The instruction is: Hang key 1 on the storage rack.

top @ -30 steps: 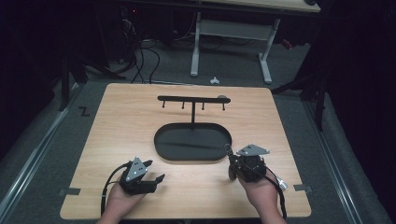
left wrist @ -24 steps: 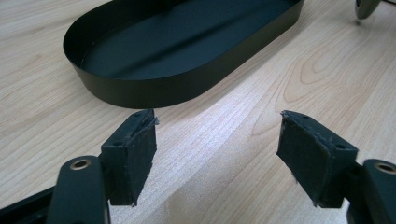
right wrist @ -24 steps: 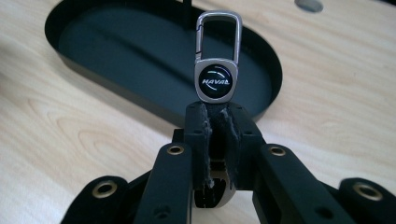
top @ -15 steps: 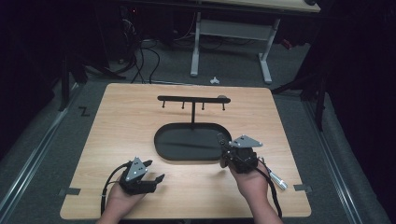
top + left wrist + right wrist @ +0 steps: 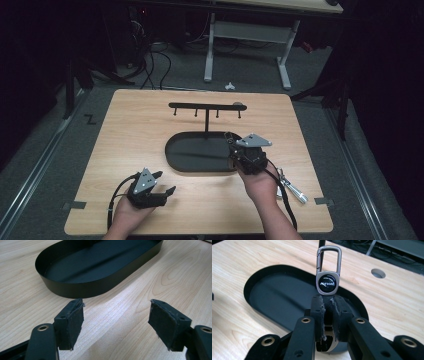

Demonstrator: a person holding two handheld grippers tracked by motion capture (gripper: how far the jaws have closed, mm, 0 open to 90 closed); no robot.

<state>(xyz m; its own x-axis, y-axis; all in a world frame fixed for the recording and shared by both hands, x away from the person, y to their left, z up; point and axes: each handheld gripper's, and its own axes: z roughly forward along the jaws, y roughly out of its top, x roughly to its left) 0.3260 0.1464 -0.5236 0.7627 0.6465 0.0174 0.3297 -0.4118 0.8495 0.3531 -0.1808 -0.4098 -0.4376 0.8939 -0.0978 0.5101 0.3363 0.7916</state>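
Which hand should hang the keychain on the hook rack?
Right. The right gripper is shut on the keychain, over the tray near the hook rack. The left gripper is open, empty and farther back.

silver keychain [image 5: 327, 277] with black badge; black tray [image 5: 200, 155]; light wood table [image 5: 125, 130].

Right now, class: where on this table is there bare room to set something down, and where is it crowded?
Free: the wood left of the black tray, and the far strip behind the hook rack. Crowded: the tray's right end, where the right tongs grip a keychain, with a metal clip beside that wrist. The left tongs take the near-left edge.
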